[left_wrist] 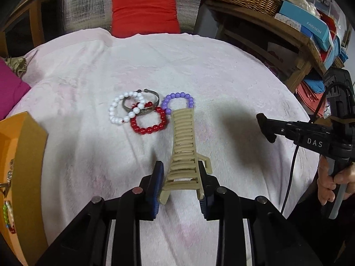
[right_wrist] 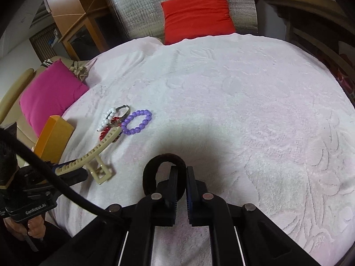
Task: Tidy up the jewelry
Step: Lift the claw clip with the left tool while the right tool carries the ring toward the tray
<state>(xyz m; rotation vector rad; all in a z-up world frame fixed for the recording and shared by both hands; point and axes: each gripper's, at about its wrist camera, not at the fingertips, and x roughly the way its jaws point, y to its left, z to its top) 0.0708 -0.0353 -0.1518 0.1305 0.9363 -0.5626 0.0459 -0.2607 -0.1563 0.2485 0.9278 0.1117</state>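
Clamping the stiff, light beige hair claw [left_wrist: 184, 153] at its hinged end, the left tool [left_wrist: 180, 184] held firm — the right tool [right_wrist: 182, 184] pinched a soft black hair tie [right_wrist: 150, 173].

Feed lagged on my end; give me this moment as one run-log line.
left gripper: shut on beige hair claw | right gripper: shut on black hair tie | four bracelets on blanket | orange box at left
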